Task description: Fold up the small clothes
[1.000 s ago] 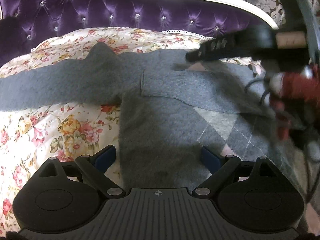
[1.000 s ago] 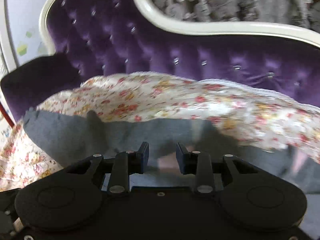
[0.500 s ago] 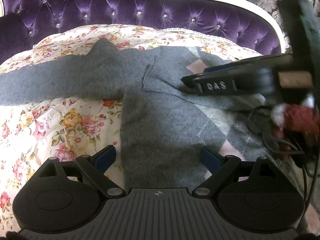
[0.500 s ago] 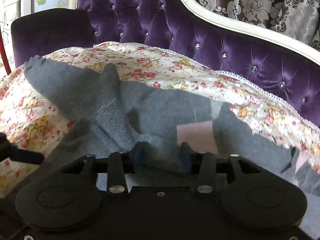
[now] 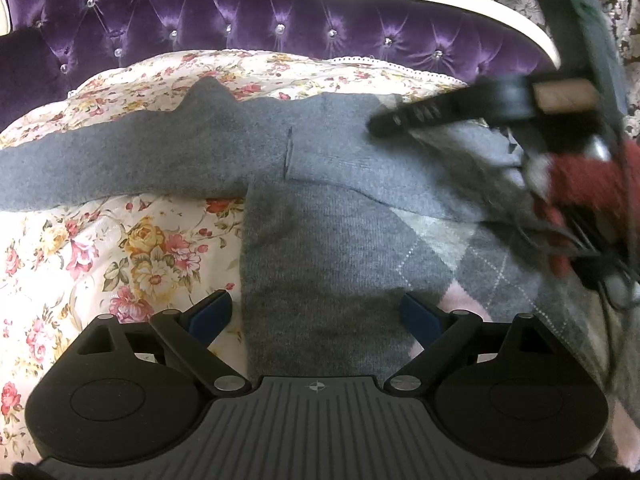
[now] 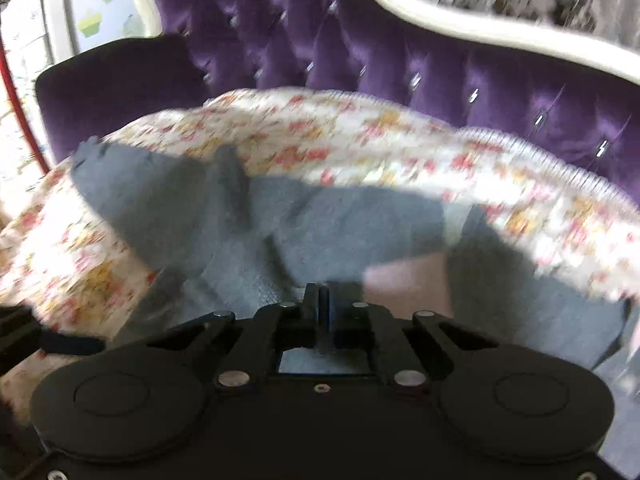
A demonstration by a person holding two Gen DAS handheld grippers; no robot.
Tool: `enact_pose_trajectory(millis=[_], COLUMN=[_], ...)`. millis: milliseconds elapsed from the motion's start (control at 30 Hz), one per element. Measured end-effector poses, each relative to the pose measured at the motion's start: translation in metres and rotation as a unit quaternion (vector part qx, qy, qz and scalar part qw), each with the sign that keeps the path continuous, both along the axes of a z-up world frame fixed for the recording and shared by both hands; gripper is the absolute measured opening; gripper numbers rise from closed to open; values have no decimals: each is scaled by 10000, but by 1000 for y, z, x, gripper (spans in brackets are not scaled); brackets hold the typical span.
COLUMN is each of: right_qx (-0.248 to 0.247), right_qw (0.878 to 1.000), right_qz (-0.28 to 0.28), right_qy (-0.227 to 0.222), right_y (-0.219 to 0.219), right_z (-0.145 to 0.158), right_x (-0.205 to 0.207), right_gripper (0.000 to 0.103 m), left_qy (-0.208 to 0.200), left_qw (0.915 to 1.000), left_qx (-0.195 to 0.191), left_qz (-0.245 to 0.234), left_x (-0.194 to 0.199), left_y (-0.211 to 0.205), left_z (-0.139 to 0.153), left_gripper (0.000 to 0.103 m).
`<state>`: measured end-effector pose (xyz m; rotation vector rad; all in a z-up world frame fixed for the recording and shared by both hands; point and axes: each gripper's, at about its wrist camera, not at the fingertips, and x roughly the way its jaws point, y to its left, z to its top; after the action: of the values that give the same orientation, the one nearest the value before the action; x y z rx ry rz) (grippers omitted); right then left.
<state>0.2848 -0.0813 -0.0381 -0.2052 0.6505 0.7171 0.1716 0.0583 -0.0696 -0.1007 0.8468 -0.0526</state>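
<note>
A grey argyle sweater [image 5: 332, 248] with pink and light diamonds lies on a floral cover [image 5: 120, 248]. One sleeve [image 5: 100, 164] stretches out to the left; the other sleeve is folded across the chest. My left gripper [image 5: 316, 316] is open, low over the sweater's lower left edge. My right gripper [image 6: 322, 300] is shut on a fold of the sweater [image 6: 320, 232] near the chest. It also shows blurred in the left wrist view [image 5: 400, 120], at the upper right.
A purple tufted sofa back [image 5: 240, 24] with a white trim [image 5: 440, 4] rises behind the cover. A red-sleeved hand and cables [image 5: 580, 200] sit at the right edge. A dark armrest [image 6: 120, 80] stands at the left.
My right gripper has closed on the sweater fabric and is moving, with its view blurred. My left gripper has stayed open in about the same place.
</note>
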Motion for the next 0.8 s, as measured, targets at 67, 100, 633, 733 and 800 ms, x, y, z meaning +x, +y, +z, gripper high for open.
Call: enact_pose_trajectory(millis=[67,100,633,733,800], right_qx=[-5,-13,928,1027,1092], right_qw=[9998,9997,9879,9867,9858], right_qz=[-142,-161,-1002,-1109,-1164], right_qy=[-157,-201,-739,-606,-518], right_y=[7,11,-57,-68,-72], right_z=[3,3,42,39,35], right_x=[8,12,-51,-74,-88], right_gripper=[10,11,86,100,100], left_qy=[-12,-18,-302,-273,-240], left_qw=[10000,10000,9991,9985,9974], left_qx=[24,28,-119,-393,-673], left_qz=[7,7,-267,-258,-100], left_x=[0,0,-7,-6,-7], left_y=[-1,-1,0,13,35], left_z=[0,-1,-6,-1,7], left_gripper=[93,93,102,94,87])
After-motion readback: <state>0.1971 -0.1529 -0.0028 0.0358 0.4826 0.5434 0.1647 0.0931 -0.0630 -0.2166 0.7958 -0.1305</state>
